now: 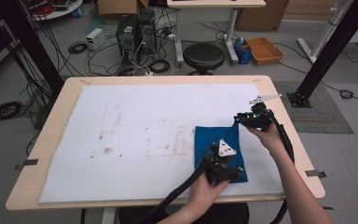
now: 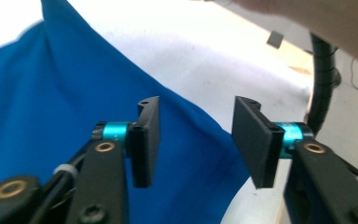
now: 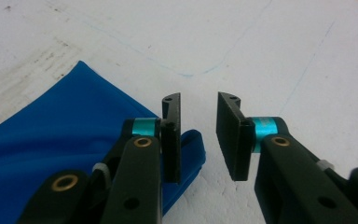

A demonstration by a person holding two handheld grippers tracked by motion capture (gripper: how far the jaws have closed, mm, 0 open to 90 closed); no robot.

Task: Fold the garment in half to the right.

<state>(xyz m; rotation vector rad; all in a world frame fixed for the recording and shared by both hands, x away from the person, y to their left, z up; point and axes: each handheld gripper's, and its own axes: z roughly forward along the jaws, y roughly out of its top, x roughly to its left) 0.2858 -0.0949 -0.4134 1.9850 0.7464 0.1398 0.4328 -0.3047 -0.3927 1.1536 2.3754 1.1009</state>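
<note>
A folded blue cloth lies on the white mat at the table's near right. My left gripper hovers at the cloth's near right corner. In the left gripper view its jaws stand open over the blue cloth, with nothing between them. My right gripper is at the cloth's far right corner. In the right gripper view it is open, and the cloth's corner pokes out just beside and under one jaw. The rest of the blue cloth spreads to the left there.
The white mat is stained near its middle and covers most of the wooden table. Beyond the far edge stand a black stool, computer towers with cables, and black frame posts. The right hand's cable runs beside the left gripper.
</note>
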